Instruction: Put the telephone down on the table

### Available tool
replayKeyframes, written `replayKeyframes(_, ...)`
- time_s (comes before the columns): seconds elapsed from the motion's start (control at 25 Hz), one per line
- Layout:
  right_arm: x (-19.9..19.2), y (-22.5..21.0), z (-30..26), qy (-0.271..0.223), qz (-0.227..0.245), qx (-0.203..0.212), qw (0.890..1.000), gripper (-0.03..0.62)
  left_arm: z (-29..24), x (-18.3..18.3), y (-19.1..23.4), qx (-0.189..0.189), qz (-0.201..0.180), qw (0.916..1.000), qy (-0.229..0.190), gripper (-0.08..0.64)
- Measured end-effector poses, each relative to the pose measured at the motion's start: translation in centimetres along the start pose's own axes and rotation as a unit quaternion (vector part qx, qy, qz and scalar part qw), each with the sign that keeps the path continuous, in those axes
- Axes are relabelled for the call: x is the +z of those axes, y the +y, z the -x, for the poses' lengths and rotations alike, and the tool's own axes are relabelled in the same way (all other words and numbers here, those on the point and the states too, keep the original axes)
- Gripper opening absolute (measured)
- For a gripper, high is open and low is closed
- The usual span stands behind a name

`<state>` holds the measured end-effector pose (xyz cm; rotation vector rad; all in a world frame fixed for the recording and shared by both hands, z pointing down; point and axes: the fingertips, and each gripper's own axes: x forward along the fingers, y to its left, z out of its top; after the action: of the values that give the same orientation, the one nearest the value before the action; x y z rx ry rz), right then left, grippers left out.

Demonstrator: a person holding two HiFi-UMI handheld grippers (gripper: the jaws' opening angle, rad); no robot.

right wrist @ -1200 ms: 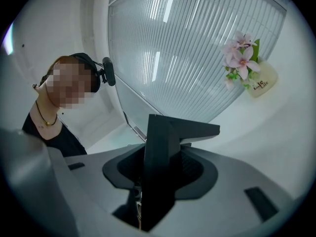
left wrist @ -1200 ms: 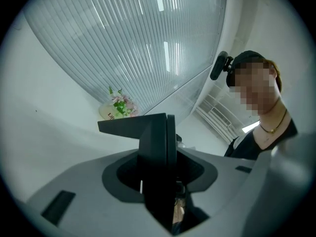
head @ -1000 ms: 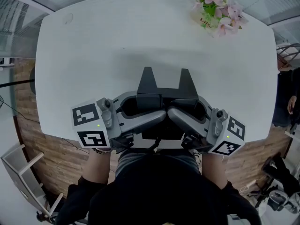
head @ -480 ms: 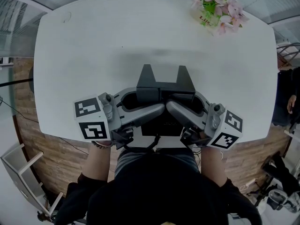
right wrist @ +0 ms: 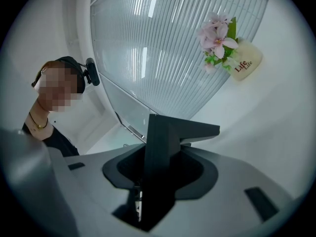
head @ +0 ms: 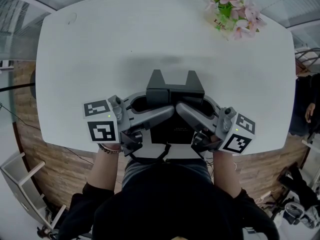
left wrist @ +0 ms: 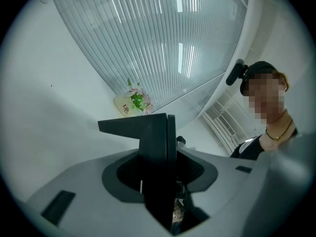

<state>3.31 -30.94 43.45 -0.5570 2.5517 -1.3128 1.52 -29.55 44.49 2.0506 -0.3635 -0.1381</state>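
Two-handed hold, left gripper (head: 156, 84) pinching the black telephone (head: 174, 134) by its left side, right gripper (head: 193, 83) pinching its right side, white table (head: 100, 49) lying below both.

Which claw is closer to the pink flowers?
Right. The right claw sits below the flowers, on their side of the table. The left claw is right beside it, but further left, away from them.

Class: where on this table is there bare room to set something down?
Free: the table's far middle, between the telephone and the flowers, and its whole left side. Crowded: the near edge, where left tongs and right tongs hold the telephone.
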Motion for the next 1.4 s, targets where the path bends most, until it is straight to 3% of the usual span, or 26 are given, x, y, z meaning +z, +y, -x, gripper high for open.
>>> replayKeyframes(1.4, -1.3, -2.8, -0.4, 0.012, -0.063, -0.01, 0.998, 0.184, -0.1, -0.8, 2.6, 0.035, 0.05, 0.9981, 0.01, 0.192)
